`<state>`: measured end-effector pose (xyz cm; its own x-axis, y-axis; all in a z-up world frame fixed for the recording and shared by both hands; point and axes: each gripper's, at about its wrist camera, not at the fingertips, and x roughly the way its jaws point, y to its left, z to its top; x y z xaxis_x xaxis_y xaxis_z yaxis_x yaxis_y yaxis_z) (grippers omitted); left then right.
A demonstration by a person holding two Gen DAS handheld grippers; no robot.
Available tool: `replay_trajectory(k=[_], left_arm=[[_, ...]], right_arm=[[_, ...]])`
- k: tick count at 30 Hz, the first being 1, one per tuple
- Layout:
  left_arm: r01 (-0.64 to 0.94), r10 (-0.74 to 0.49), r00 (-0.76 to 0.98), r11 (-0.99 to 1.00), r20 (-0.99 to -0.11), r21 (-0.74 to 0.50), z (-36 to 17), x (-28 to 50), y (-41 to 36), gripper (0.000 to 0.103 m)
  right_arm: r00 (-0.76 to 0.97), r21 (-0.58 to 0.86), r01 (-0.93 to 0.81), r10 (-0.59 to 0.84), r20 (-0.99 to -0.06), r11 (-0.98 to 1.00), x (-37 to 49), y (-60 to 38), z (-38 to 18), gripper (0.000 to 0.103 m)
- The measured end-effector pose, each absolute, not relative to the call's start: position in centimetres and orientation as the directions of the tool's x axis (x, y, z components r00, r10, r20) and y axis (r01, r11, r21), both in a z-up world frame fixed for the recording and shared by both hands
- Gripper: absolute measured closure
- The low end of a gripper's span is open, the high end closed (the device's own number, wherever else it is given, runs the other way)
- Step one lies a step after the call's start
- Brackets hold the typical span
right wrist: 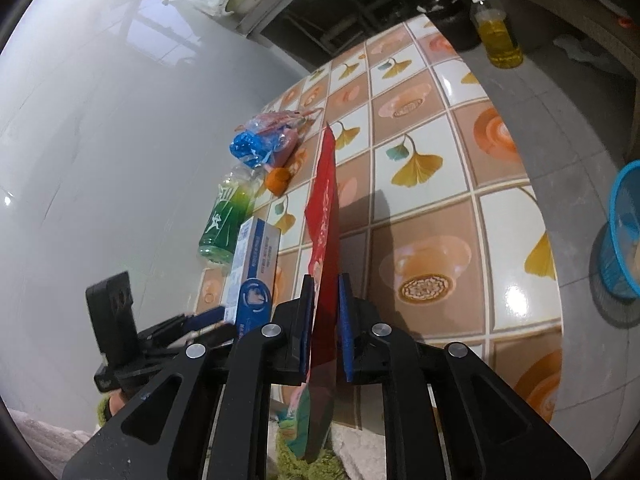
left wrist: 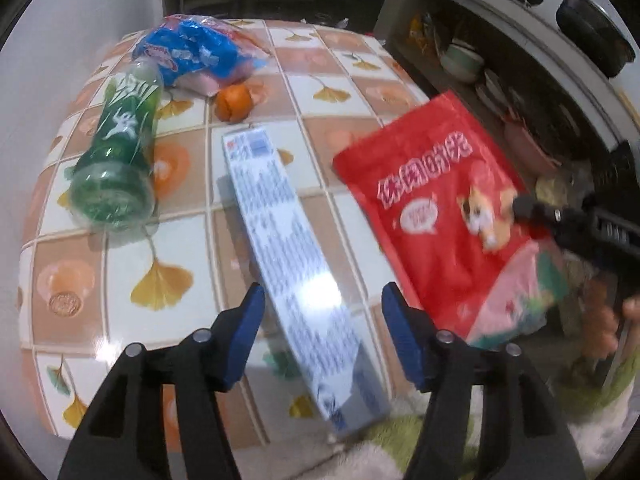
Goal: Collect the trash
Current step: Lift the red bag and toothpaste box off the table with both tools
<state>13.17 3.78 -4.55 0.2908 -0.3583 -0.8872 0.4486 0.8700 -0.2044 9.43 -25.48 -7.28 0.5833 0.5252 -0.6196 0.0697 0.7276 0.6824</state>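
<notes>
The blue-and-white box (left wrist: 304, 264) looks motion-blurred, its print unreadable.

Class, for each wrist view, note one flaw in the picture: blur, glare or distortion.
Left wrist view: the red snack bag and long white box smear with motion blur. Right wrist view: glare spots on the tiled tabletop, whose edge bows from fisheye distortion.

Red snack bag (left wrist: 436, 216) with white lettering and a cartoon animal is up off the tiled table (left wrist: 344, 92), seen edge-on in the right wrist view, its lower end see-through. Long white-and-blue printed carton (left wrist: 296, 268) is tilted, near end raised over the table edge, far end down on the tiles. Green plastic bottle (left wrist: 120, 152) lies on its side by the wall, crumpled blue-and-pink wrapper (left wrist: 192, 54) beyond its neck, small orange fruit (left wrist: 234, 103) just beside the wrapper.
</notes>
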Motion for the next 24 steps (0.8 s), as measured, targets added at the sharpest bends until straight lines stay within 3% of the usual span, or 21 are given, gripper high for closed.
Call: replay_trajectory(k=[5, 10, 13, 24], left_arm=[[0.422, -0.354, 0.292, 0.881, -0.889, -0.213, -5.2, 15.0, 3.6, 0.044], [0.425, -0.343, 0.301, 0.883, -0.890, -0.197, -5.4, 15.3, 3.6, 0.058], [0.416, -0.347, 0.309, 0.886, -0.886, -0.202, -5.4, 15.3, 4.0, 0.060], [0.366, -0.376, 0.378, 0.900, -0.846, -0.237, -3.8, 14.5, 6.4, 0.066]], right_arm=[[0.570, 0.715, 0.072, 0.560, -0.602, 0.696, 9.7, -25.4, -7.8, 0.085], [0.549, 0.749, 0.080, 0.598, -0.584, 0.658, 9.8, -25.3, -8.8, 0.085], [0.541, 0.757, 0.086, 0.608, -0.581, 0.647, 9.8, -25.3, -9.1, 0.095], [0.582, 0.786, 0.070, 0.615, -0.532, 0.614, 9.1, -26.3, -8.2, 0.103]])
